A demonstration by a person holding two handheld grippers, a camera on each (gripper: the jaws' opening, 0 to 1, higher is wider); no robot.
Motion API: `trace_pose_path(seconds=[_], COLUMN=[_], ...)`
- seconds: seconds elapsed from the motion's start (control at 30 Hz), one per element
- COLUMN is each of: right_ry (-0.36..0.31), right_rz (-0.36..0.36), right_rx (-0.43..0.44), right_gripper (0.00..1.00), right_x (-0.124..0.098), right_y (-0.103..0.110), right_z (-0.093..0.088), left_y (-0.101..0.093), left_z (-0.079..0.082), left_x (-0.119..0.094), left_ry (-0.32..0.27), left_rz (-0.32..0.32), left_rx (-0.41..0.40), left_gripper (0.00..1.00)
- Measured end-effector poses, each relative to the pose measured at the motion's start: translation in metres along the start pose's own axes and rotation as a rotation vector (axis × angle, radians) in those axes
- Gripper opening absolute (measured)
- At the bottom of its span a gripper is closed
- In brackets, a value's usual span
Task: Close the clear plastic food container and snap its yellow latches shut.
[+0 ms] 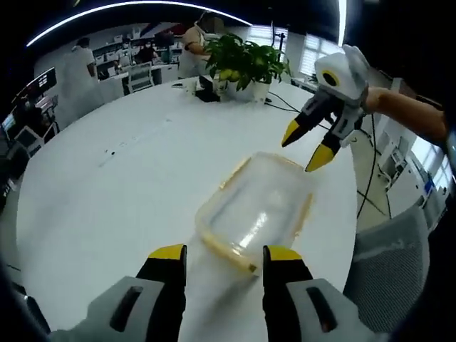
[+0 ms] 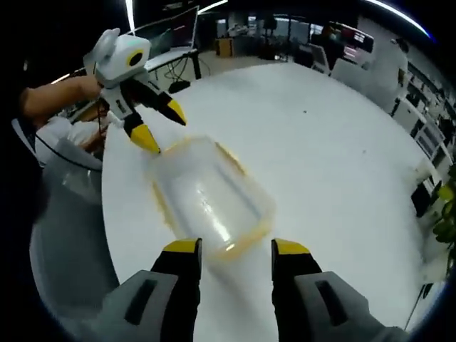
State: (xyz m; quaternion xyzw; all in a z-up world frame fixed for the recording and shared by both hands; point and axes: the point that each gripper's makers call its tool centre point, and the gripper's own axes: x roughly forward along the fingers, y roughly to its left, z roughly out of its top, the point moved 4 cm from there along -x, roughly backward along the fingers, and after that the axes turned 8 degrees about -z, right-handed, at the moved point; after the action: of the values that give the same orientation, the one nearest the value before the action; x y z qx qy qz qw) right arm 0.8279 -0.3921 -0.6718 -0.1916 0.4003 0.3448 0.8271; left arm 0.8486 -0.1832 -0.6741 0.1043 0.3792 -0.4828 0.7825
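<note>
Container [image 1: 256,206] sits lidded on the bench [image 1: 128,185]; its latches look unsnapped, though blurred. Left tool [image 1: 225,258] and right tool [image 2: 235,251] gape empty at opposite ends.

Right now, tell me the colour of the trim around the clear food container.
Yellow trim on the clear food container, clearest in the right gripper view.

Clear container [image 1: 260,210], yellow trim; white table [image 1: 128,185]; yellow-tipped jaws; green plant [image 1: 246,60].
</note>
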Motion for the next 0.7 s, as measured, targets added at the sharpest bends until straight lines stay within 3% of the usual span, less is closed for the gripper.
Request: trace_pose_path(seconds=[0.33, 0.7], right_ry=[-0.002, 0.03], right_rz=[0.039, 0.07], right_rx=[0.153, 0.198], right_gripper=[0.34, 0.35], right_x=[0.01, 0.015], right_y=[0.007, 0.009], right_z=[-0.008, -0.008], left_y=[-0.009, -0.012], left_z=[-0.009, -0.013], left_x=[0.009, 0.015], left_ry=[0.0, -0.005], left_rz=[-0.042, -0.08], left_rx=[-0.101, -0.159], left_gripper=[0.35, 0.33])
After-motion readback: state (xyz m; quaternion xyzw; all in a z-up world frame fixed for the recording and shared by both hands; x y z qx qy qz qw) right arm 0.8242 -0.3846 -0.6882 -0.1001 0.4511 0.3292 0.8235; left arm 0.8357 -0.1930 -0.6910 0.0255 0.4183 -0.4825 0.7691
